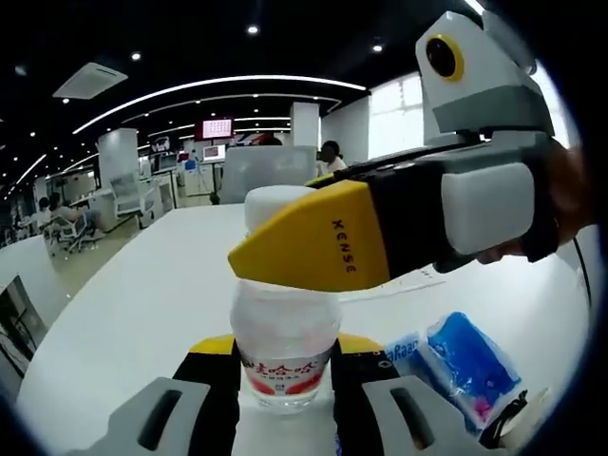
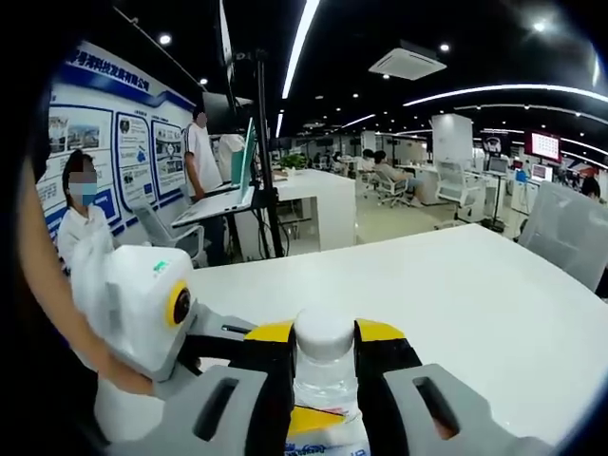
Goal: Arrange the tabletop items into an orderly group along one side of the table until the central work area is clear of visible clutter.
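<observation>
**A:** What is the step in hand, and how do you do it well?

**B:** I judge I am steadying the water bottle (image 1: pixel 285 356) with both tongs so I can carry it to the table's (image 1: pixel 142 294) side. To do it well, I keep it upright, hold the squeeze gentle because the thin plastic looks likely to buckle, and steer it past the blue packets (image 1: pixel 456 366) lying just beside it.

**A:** Start on the left. How do your left tongs (image 1: pixel 285 380) stand?

**B:** Narrow, one jaw on each side of the bottle's lower body by the red label, both seeming to touch it. The bottle stands on the white table.

**A:** And your right tongs (image 2: pixel 325 380)?

**B:** Also narrow, closed about the bottle (image 2: pixel 325 366) just under its white cap (image 2: pixel 324 334). In the left gripper view their yellow jaw crosses in front of the bottle's neck.
</observation>
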